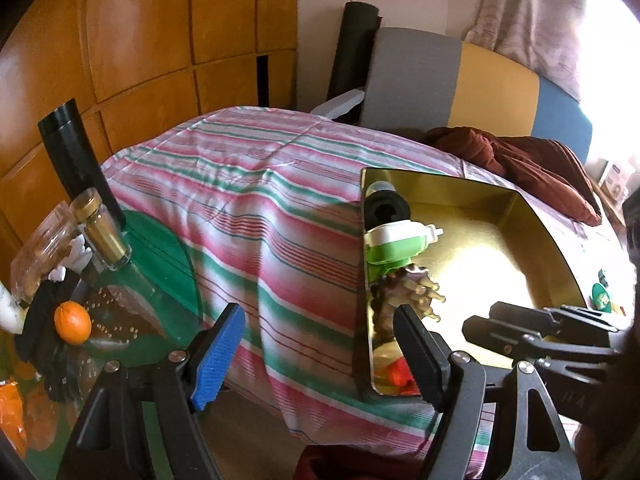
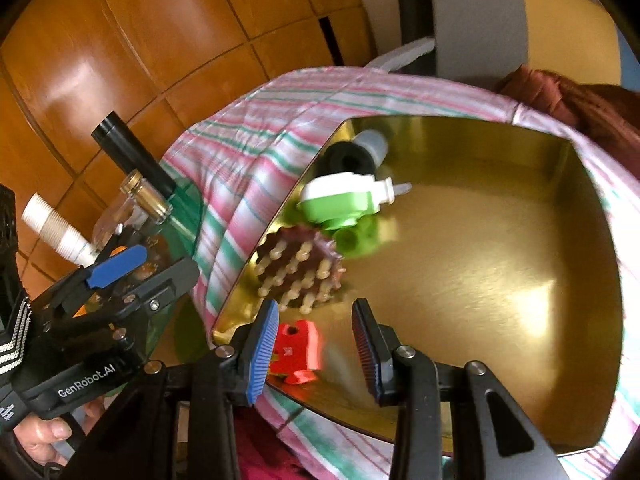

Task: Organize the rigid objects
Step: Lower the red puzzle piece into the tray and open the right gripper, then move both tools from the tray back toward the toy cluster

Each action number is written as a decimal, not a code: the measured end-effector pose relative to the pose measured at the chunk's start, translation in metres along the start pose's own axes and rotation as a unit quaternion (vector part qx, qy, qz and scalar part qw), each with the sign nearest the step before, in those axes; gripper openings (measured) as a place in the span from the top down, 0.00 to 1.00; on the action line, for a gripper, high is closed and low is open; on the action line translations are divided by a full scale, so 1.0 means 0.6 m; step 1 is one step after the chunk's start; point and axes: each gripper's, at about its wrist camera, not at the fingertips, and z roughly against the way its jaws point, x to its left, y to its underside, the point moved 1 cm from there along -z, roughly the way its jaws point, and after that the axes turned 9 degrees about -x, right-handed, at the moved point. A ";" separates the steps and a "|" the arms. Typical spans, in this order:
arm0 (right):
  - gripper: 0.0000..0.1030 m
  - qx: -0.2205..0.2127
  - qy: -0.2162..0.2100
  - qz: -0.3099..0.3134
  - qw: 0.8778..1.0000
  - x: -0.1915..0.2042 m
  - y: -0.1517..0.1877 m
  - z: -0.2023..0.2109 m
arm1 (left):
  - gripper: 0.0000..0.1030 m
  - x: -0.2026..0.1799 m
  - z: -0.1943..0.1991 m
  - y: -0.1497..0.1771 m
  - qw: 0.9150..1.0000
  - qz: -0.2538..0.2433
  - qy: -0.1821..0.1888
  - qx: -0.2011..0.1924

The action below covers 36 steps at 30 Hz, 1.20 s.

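While "GenRobot.AI" reads on the left gripper (image 2: pixel 116 276), fingers spread, right gripper (image 2: pixel 316 352) fingers parted over gold tray (image 2: pixel 500 280), empty.

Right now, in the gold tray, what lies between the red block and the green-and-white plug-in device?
The spiky brush with cream bristles lies between the red block and the green-and-white device, along the gold tray's left wall. The right wrist view shows it best.

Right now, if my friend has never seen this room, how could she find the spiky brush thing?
Find the shiny gold tray lying on the striped cloth. Along its left wall several small things sit in a row. The brush sits between the green and white plug-in gadget and the red plastic piece. It is the only one covered in pale, round-tipped pegs on a purple base.
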 end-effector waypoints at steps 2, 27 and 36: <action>0.63 -0.007 0.010 -0.001 1.000 -0.008 0.000 0.011 | 0.25 -0.007 0.003 0.000 1.000 -0.005 0.004 -0.001; 0.60 -0.085 0.148 -0.054 0.984 -0.189 0.016 0.163 | 0.25 -0.131 0.013 0.005 0.995 -0.087 0.053 0.003; 0.59 -0.105 0.243 -0.108 0.958 -0.334 0.043 0.268 | 0.25 -0.182 0.009 0.010 0.990 -0.114 0.086 0.017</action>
